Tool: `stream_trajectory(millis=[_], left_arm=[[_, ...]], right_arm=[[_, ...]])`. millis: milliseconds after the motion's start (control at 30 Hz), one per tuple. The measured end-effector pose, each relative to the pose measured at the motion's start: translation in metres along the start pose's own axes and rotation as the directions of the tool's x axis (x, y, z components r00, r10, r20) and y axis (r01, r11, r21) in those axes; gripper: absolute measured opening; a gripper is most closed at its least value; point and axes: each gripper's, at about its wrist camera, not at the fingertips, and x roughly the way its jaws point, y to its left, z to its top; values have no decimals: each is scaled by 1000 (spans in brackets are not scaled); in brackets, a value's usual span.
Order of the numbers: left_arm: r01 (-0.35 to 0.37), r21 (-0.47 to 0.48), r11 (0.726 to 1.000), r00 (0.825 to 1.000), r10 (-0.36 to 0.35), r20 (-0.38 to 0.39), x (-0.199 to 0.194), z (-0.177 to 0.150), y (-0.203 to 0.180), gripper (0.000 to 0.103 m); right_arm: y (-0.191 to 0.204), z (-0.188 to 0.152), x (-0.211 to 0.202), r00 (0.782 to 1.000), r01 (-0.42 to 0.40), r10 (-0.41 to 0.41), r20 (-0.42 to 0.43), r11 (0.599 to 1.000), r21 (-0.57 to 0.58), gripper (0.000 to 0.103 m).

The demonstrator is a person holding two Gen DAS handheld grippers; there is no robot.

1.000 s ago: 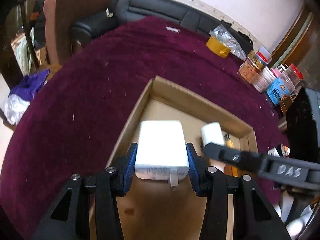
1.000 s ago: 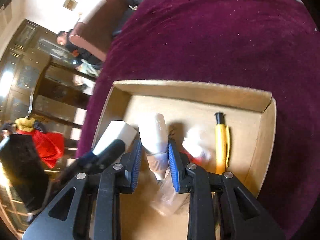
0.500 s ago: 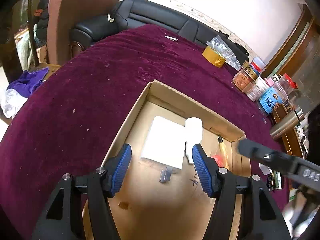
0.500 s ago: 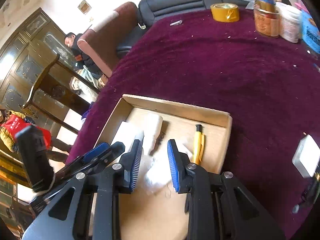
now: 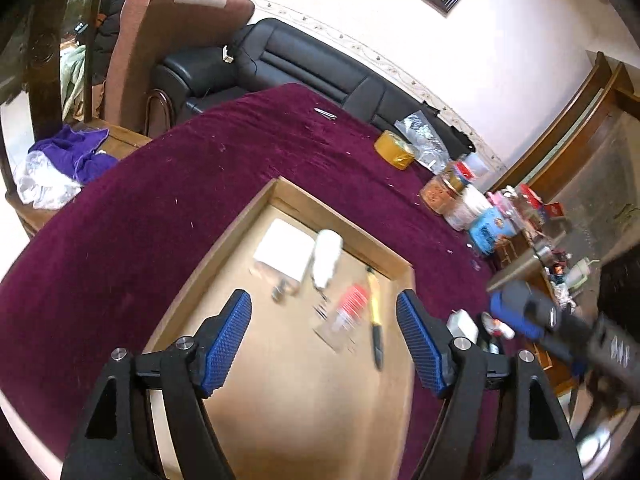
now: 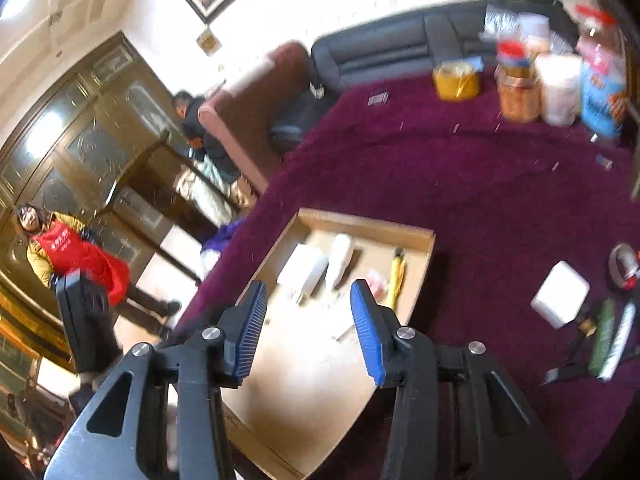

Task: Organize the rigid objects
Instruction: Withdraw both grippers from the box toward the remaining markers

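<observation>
A shallow cardboard tray (image 5: 340, 228) (image 6: 428, 248) lies on the purple table. In it lie a white charger (image 5: 285, 254) (image 6: 303, 268), a white bottle (image 5: 327, 258) (image 6: 340, 260), a clear piece with a red part (image 5: 348, 306) and a yellow pen (image 5: 375, 308) (image 6: 397, 276). My left gripper (image 5: 324, 336) is open and empty above the tray's near half. My right gripper (image 6: 306, 320) is open and empty, raised above the tray. It also shows at the right of the left wrist view (image 5: 516, 314).
Jars and tins (image 5: 460, 200) (image 6: 552, 84) and a yellow tape roll (image 5: 394, 149) (image 6: 456, 80) stand at the table's far side. A white block (image 6: 560, 294), a tape roll (image 6: 624, 266) and several tools (image 6: 600, 336) lie right of the tray. Sofa, chair and people are behind.
My left gripper let go of the white charger and my right let go of the white bottle; both lie in the tray. Both grippers opened and pulled back and up.
</observation>
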Motion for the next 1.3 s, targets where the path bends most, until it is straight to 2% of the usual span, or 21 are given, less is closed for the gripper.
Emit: stream_trajectory(millis=[67,167,300,533,633,700,800,867,933,967,1000,1033,1133,1233,1300], left_arm=[[6,-5,1000,1000,-6,8,-13,-13,-10,70],[4,12,1000,999,-4,36,-26,-36,-29,75],[2,49,999,998,-5,65,-29,-68,-55,75],[44,91,995,999,-42,-23,-19,-110,-91,75],[57,110,992,997,-51,-52,-17,-121,-100,75],[63,123,990,996,-55,-68,-15,-125,-106,75],[71,143,987,995,-61,-76,-14,-128,-111,75],[81,155,985,994,-68,-89,-11,-130,-115,75],[86,163,983,992,-70,-102,-8,-131,-116,75],[90,166,982,992,-73,-107,-6,-132,-116,75],[92,169,981,991,-74,-111,-4,-132,-117,75],[93,171,981,991,-74,-115,-2,-132,-117,75],[98,170,981,988,-75,-136,9,-134,-119,75],[95,181,979,985,-66,-159,20,-137,-125,75],[86,204,975,985,-52,-164,28,-139,-132,75]], right_arm=[[-4,1,-25,998,42,-41,52,999,-22,43],[-17,-9,-49,991,100,-97,96,995,-18,57],[-38,-30,-51,990,124,-125,64,992,17,58],[-48,-26,-63,987,129,-132,90,991,45,58],[-42,-12,-75,983,133,-135,126,991,26,58],[-42,2,-94,972,141,-145,185,989,37,58],[-44,21,-136,940,176,-180,291,984,40,58],[-49,28,-165,905,230,-229,357,972,41,58],[-60,27,-187,862,305,-296,411,951,46,68],[-68,22,-193,839,344,-332,432,937,53,80],[-80,14,-196,811,388,-376,448,919,67,84],[-87,8,-194,802,410,-399,444,909,76,85],[-139,-19,-170,815,460,-481,324,876,143,85],[-201,-46,-152,836,414,-493,240,854,314,85],[-231,-55,-148,839,386,-495,225,833,396,85]])
